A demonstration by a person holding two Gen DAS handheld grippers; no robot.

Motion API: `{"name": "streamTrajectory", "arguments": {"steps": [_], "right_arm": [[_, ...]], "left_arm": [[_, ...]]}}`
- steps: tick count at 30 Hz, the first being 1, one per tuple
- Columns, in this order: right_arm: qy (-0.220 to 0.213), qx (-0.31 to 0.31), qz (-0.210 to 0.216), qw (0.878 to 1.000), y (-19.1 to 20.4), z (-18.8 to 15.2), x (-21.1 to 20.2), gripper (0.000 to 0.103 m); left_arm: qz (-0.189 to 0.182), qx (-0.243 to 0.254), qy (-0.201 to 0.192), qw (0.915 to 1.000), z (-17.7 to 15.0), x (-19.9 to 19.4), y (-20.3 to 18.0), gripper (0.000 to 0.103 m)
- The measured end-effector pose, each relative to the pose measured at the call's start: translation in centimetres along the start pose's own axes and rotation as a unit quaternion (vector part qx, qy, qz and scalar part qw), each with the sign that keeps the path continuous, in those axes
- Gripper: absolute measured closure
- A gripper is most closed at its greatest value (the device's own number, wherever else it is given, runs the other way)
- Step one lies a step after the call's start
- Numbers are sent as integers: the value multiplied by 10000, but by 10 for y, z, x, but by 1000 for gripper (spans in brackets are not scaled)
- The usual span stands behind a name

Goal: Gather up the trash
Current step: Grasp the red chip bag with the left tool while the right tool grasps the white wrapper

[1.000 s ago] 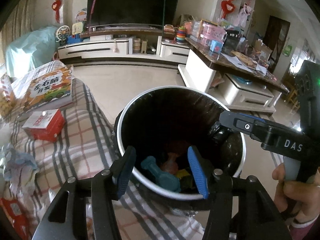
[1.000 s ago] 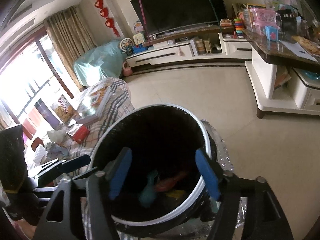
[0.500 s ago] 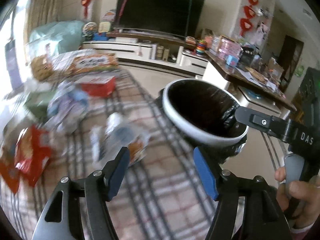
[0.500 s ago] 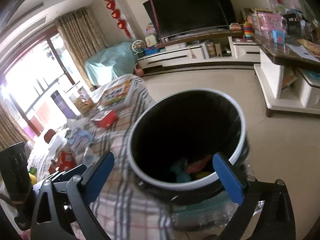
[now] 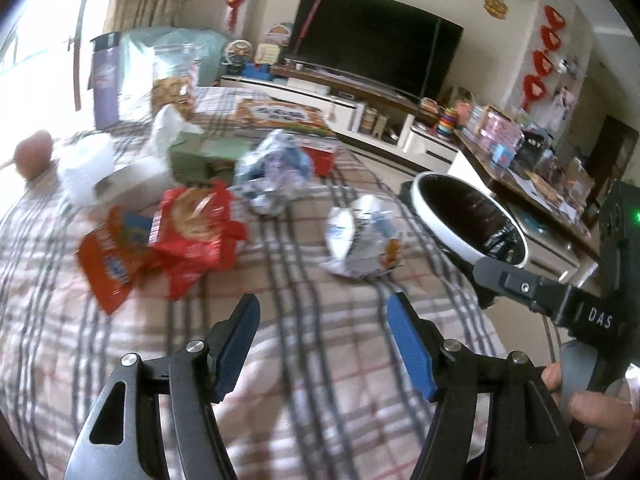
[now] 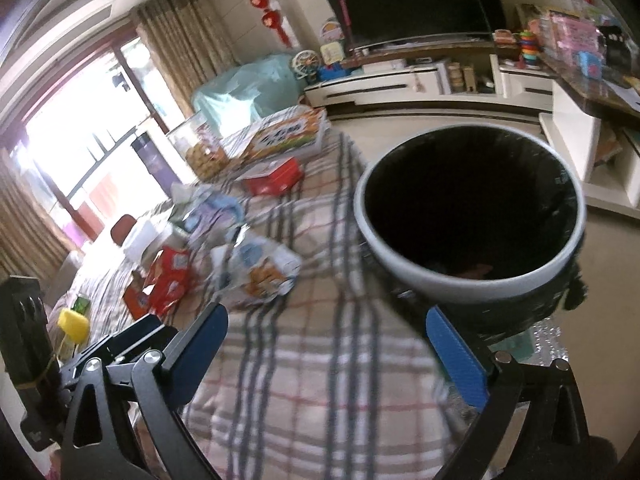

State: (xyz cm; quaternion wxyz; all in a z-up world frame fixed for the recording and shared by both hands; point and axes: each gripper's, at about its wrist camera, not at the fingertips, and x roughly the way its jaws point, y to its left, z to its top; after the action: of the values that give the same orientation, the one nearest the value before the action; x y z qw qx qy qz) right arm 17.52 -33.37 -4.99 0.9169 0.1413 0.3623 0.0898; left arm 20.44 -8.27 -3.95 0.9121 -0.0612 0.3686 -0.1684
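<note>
Trash lies on the plaid-covered table point(image 5: 304, 296): a crumpled white snack bag point(image 5: 360, 240) point(image 6: 256, 272), red wrappers point(image 5: 192, 232) point(image 6: 168, 276), an orange bag point(image 5: 108, 268) and a crumpled silver-blue bag point(image 5: 276, 172). At the table's right edge stands the white-rimmed bin point(image 5: 444, 236) point(image 6: 460, 286) with a black liner. My left gripper point(image 5: 326, 340) hangs open over bare cloth, short of the white bag. Just left of the bin, my right gripper point(image 6: 328, 352) stands wide open and holds nothing. One of its fingers point(image 5: 528, 292) shows in the left wrist view.
A green tissue box point(image 5: 208, 156), a red box point(image 5: 320, 156) and a picture book point(image 6: 288, 136) lie further back on the table. A yellow object point(image 6: 74, 322) sits at the near left. A TV cabinet point(image 6: 400, 84) and a cluttered side table point(image 5: 540, 184) stand beyond.
Both grippers have swung left from above the bin to over the plaid table. Both sets of jaws have spread wider. The loose trash has come into view.
</note>
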Motion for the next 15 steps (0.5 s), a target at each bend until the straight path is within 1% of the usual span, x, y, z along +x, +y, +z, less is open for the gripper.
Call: {"name": "streamTrajectory", "arguments": {"steps": [8,15], "right_arm": [[57,-176,149,9997,26,-9,11,3],[160,-249,207,9993,42,-16,26,3]], "left_arm": [[226,-247,-5,9994,-10,-21,28,37],[317,-406,67,9987,-10,-24,45,37]]}}
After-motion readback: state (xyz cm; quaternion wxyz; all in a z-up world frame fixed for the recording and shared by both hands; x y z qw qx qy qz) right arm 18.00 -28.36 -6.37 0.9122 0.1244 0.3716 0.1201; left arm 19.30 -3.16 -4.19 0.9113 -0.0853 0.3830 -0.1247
